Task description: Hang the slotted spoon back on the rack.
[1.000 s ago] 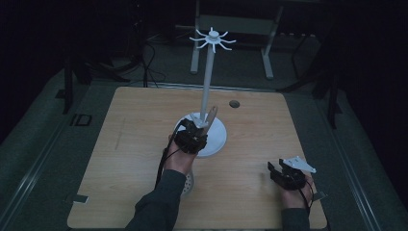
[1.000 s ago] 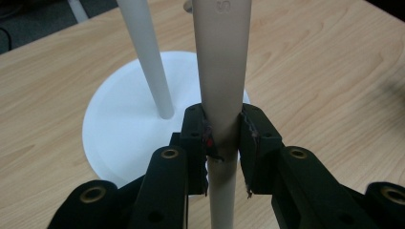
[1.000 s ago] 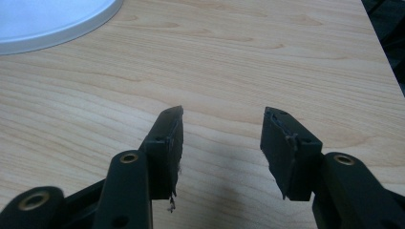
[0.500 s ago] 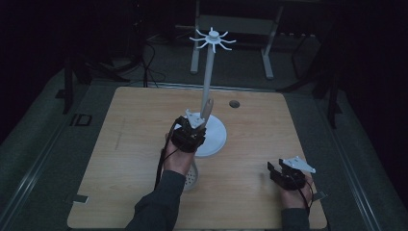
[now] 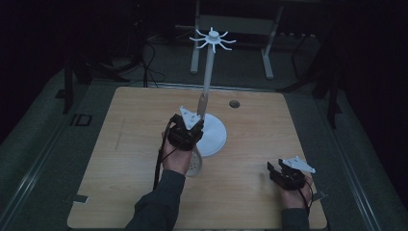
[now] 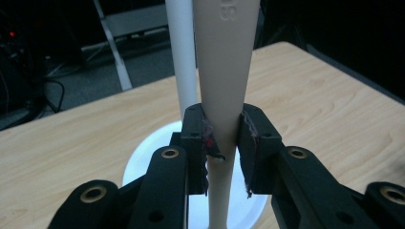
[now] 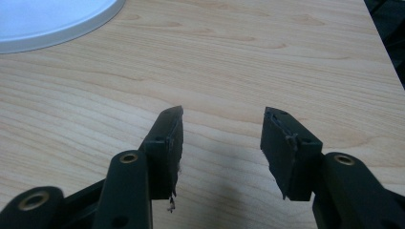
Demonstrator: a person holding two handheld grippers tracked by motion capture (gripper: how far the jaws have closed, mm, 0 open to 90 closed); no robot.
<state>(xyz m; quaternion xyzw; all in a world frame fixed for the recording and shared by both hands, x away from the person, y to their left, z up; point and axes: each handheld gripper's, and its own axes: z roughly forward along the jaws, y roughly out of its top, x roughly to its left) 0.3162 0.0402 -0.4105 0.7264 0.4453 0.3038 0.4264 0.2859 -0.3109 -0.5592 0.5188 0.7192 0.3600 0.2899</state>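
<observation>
Tongs first, nearest to us: the right tongs (image 7: 222,138) hover low over the wooden surface (image 5: 120,144), jaws spread apart with nothing but bare wood grain between them. In the high view we see the right tongs (image 5: 284,174) sitting well to the right of the stand's round white base (image 5: 216,139) and nearer to us than it, gripped in the person's right hand (image 5: 293,195) close to the near edge of the surface.

Next, to the left of the base and touching on its near-left rim in the high view, our left tongs (image 5: 185,132) are held by the left hand (image 5: 175,159), a dark sleeve (image 5: 156,207) running back from it. In the left gripper view the left tongs (image 6: 223,143) are clenched on a cream-coloured utensil handle (image 6: 222,71), pads pressing both of its sides. The handle stands nearly upright, just beside the stand's white pole (image 6: 181,52) and over the base (image 6: 143,167). Below the hand in the high view, a pale perforated head of the utensil (image 5: 195,163) shows just in front of the base.

Farther off, the pole (image 5: 208,72) rises from the base to a ring of white hooks (image 5: 212,38). Beyond the base and to its right, a small dark round hole (image 5: 234,103) sits in the surface.
</observation>
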